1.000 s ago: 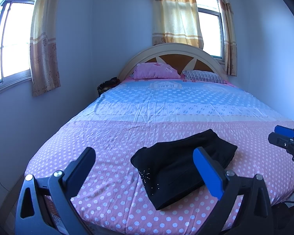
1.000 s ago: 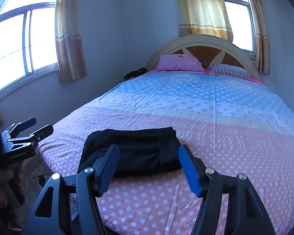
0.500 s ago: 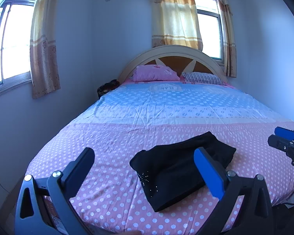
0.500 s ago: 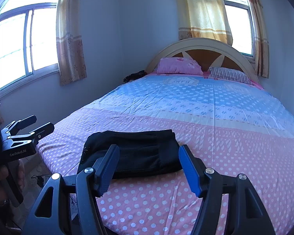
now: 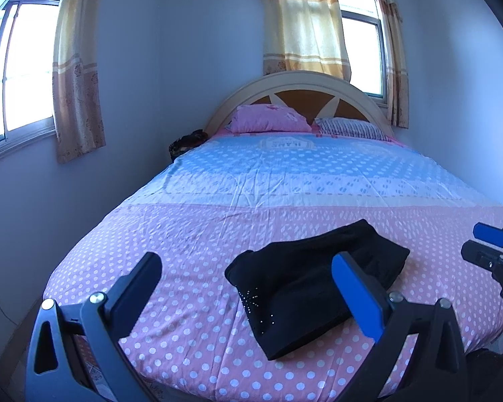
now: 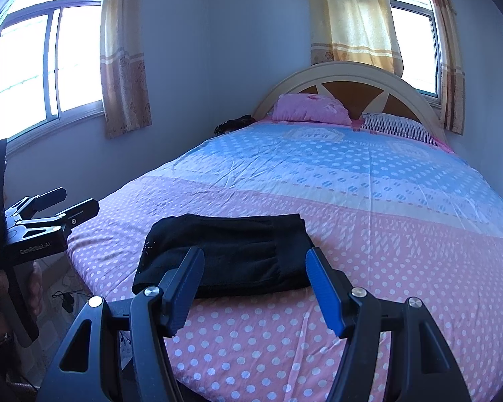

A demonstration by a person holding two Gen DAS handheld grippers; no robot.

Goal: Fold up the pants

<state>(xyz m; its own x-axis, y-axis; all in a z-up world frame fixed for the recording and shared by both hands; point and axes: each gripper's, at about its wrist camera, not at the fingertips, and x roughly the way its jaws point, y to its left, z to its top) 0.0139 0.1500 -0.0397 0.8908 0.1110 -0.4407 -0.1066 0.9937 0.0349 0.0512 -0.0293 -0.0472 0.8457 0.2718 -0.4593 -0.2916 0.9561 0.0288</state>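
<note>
Black pants point(image 5: 305, 284) lie folded into a compact rectangle near the foot of the bed point(image 5: 198, 234), with small sparkly studs on one corner. In the right wrist view the same pants point(image 6: 231, 251) sit just beyond the fingers. My left gripper point(image 5: 248, 284) is open, held back from the bed edge and above it, with nothing between its fingers. My right gripper point(image 6: 255, 281) is open too, also empty and short of the pants. Each gripper shows in the other's view: the right gripper point(image 5: 486, 248) at the right edge, the left gripper point(image 6: 57, 204) at the left, held by a hand point(image 6: 3, 288).
The bed carries a pink and blue polka-dot sheet point(image 6: 369, 181), two pillows point(image 5: 271, 124) and a curved headboard point(image 5: 301, 83). A dark object point(image 5: 187, 142) lies by the bed's far left corner. Walls and curtained windows point(image 6: 50, 67) surround it. A cable point(image 6: 63, 296) lies on the floor at the left.
Both grippers have drifted slightly back and up from the bed; the pants lie as before and neither gripper's opening has changed.
</note>
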